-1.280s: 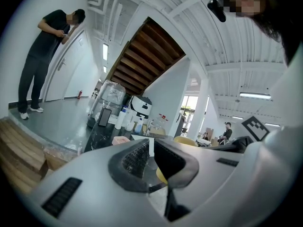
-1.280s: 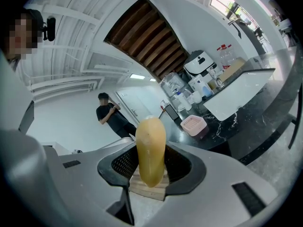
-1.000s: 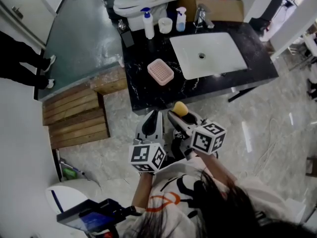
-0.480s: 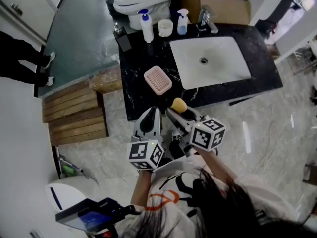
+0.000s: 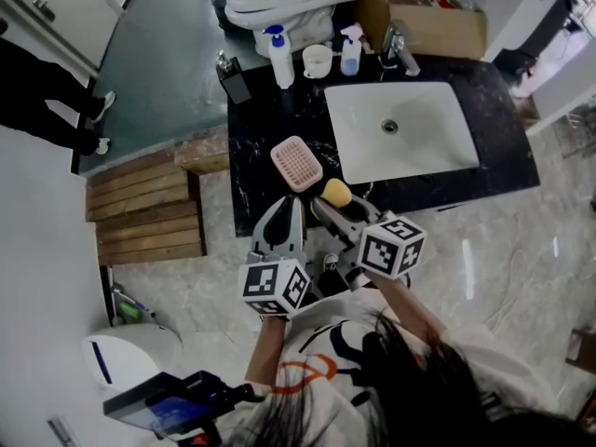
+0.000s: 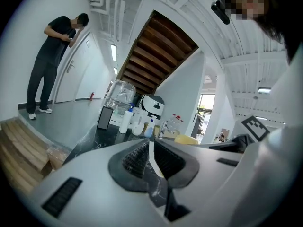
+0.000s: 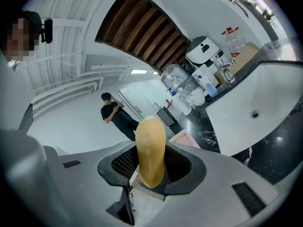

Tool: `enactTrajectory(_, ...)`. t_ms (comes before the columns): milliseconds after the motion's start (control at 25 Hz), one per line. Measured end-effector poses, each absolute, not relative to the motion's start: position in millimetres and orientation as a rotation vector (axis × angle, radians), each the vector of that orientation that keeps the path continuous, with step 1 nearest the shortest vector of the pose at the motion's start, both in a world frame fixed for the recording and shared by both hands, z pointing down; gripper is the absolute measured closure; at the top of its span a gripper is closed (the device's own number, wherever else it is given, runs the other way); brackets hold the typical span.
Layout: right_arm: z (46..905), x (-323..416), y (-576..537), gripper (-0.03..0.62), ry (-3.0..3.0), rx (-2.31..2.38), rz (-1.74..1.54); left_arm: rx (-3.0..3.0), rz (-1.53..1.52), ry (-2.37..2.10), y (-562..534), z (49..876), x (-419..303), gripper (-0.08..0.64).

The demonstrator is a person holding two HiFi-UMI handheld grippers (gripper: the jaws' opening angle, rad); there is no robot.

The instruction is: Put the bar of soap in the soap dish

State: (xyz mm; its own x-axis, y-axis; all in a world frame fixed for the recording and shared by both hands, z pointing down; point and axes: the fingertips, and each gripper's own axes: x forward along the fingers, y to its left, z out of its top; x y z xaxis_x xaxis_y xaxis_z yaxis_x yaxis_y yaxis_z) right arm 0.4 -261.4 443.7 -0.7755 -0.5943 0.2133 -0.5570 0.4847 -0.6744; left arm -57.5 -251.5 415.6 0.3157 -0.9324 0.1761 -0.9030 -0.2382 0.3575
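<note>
R gripper (image 7: 150, 163) clamped soap bar (image 7: 150, 138) upright btwn jaws, over counter's (image 5: 270, 124) front edge nr soap dish (image 5: 296, 163); L gripper (image 6: 151, 156) jaws shut.

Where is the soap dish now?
In the head view, the dish lies on the black counter, left of the sink, just beyond the soap held by the right tool.

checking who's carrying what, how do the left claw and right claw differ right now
The right claw grips the yellow bar of soap, which stands upright between its jaws; the left claw holds nothing. The right claw's jaws are kept apart by the soap, while the left claw's jaws sit almost together. Both are at the front edge of the black counter, near the pink soap dish.
</note>
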Motion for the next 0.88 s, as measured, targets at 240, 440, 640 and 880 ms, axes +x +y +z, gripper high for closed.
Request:
enactTrajectory(240, 451.7, 5.8, -267.4, 0.43, 2.67, -1.0, -1.223, 2.172, -0.072, -1.659, -256.0, 422.5, -51.0, 0.528)
enactTrajectory(440, 456.1, 9.8, -270.2, 0.43, 2.658, -0.989, -1.256, 2.153, -0.054, -1.682, -258.4, 423.7, -52.6, 0.528)
enactTrajectory(640, 460.8, 12.0, -272.4, 0.43, 2.648, -0.994, -1.283, 2.135, -0.032, -1.695, -258.9, 428.2, -57.9, 0.528)
enactTrajectory(880, 463.6, 3.4, -279.5, 0.43, 2.647, -0.993, -1.308, 2.146, -0.017, -1.707, -264.8, 426.5, -67.4, 0.528)
